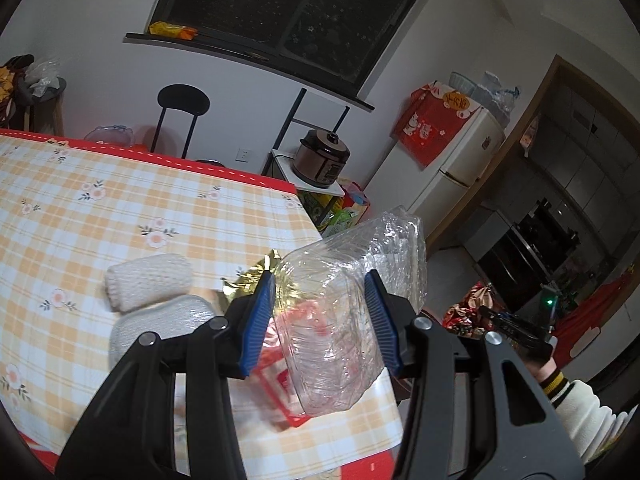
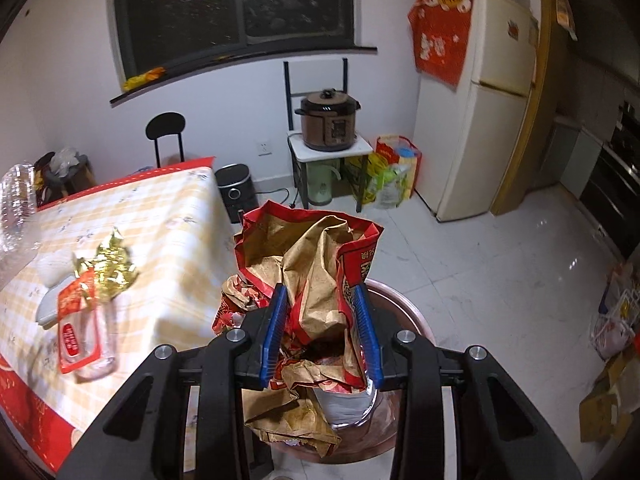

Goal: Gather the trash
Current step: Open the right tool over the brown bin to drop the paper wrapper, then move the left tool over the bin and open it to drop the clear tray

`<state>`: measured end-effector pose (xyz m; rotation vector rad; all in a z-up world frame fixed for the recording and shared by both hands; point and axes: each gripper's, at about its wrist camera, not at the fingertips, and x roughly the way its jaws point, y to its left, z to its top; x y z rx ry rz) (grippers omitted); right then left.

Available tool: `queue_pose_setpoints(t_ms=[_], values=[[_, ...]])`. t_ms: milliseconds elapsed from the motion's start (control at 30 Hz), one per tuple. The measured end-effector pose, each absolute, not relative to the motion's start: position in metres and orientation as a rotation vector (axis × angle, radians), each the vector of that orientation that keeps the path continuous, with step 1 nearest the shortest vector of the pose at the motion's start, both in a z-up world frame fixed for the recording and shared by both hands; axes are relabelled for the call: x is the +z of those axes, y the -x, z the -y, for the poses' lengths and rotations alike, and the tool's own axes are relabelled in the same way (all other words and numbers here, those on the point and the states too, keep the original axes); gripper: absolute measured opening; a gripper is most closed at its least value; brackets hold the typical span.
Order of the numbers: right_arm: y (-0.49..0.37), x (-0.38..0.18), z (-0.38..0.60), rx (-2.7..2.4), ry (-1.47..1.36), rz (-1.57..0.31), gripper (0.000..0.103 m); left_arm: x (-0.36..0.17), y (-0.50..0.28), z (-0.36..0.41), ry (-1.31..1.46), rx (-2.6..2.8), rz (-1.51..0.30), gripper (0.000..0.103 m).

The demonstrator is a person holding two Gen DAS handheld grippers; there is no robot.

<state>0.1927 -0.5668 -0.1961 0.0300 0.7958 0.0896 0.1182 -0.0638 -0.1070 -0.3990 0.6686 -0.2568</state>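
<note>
My left gripper (image 1: 320, 280) is shut on a crumpled clear plastic container (image 1: 340, 320), held above the table's near corner. Under it on the checked tablecloth (image 1: 120, 208) lie a gold foil wrapper (image 1: 252, 280) and a red packet (image 1: 280, 396). My right gripper (image 2: 320, 292) is shut on a crumpled red and brown paper bag (image 2: 316, 264), over a pink round bin (image 2: 404, 300) with paper trash inside. In the right wrist view the gold foil wrapper (image 2: 112, 268) and the red packet (image 2: 76, 328) lie on the table, and the clear container (image 2: 16, 208) shows at the left edge.
A rolled white cloth (image 1: 148, 280) lies on the table. A black chair (image 1: 182, 108) stands behind it. A rice cooker (image 2: 330, 120) sits on a white stand beside a fridge (image 2: 476, 100). Bags (image 2: 394, 172) and boxes (image 2: 608, 400) stand on the tiled floor.
</note>
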Motion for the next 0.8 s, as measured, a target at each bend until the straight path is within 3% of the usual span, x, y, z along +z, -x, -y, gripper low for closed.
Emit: queue_pose_setpoints(t_ms=[200, 433, 533, 800], values=[[-0.210, -0.213, 0.583, 0.101, -0.065, -0.828, 0.048, -0.109, -0.130, 0.103, 0.387, -0.277, -0.682, 0.048], [-0.197, -0.198, 0.597, 0.104, -0.103, -0.776, 0.074, -0.110, -0.143, 0.143, 0.351, -0.332, -0.703, 0.046], [-0.181, -0.183, 0.606, 0.094, -0.121, -0.735, 0.086, -0.111, -0.151, 0.163, 0.336, -0.380, -0.716, 0.030], [-0.144, -0.160, 0.623, 0.090, -0.158, -0.681, 0.088, -0.154, -0.194, 0.233, 0.279, -0.482, -0.849, 0.014]])
